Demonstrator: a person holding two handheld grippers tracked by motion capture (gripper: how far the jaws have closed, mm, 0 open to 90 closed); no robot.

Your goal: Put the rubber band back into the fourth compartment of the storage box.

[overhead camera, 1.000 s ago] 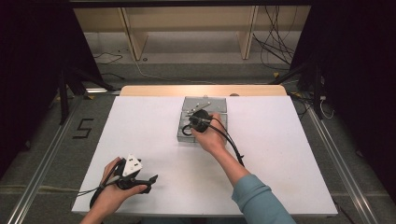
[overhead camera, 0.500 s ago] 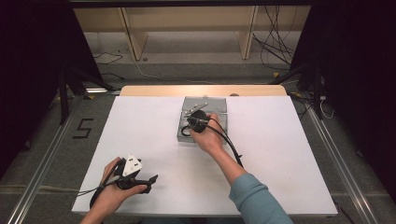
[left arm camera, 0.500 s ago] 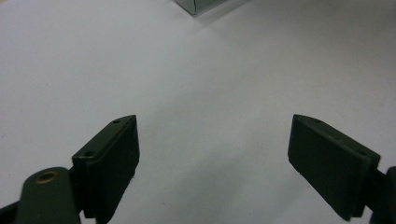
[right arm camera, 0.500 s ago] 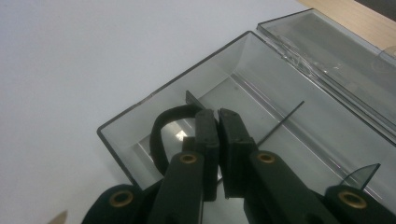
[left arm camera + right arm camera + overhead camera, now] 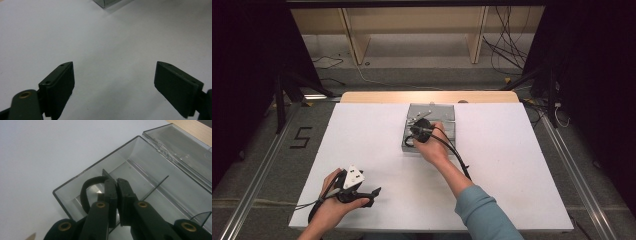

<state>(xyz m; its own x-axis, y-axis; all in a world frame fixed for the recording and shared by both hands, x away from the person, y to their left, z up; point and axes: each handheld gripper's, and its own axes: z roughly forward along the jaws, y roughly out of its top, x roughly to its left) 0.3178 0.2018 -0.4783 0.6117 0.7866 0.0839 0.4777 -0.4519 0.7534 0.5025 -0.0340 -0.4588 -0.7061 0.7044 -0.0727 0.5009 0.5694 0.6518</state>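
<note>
A clear plastic box (image 5: 446,114) lies open at the table's middle back, its lid (image 5: 175,142) folded away behind it. My right gripper (image 5: 413,136) hangs over the box's near-left corner (image 5: 75,180). In the right gripper view the right gripper (image 5: 117,182) is shut on a black rubber loop (image 5: 86,192), which curves out to the left of the jaws above the box floor. My left gripper (image 5: 372,194) rests low at the table's front left, and in the left gripper view it (image 5: 113,72) is open, with bare white table between its jaws.
The white table top (image 5: 522,165) spreads wide around the box, with a wooden strip (image 5: 387,97) along its far edge. Some small pale items (image 5: 419,118) lie at the box's far end. A corner of the box (image 5: 105,3) shows ahead of the left gripper.
My right gripper has edged slightly toward the box's near-left corner, still holding the loop. The left hand and its gripper have stayed put.
</note>
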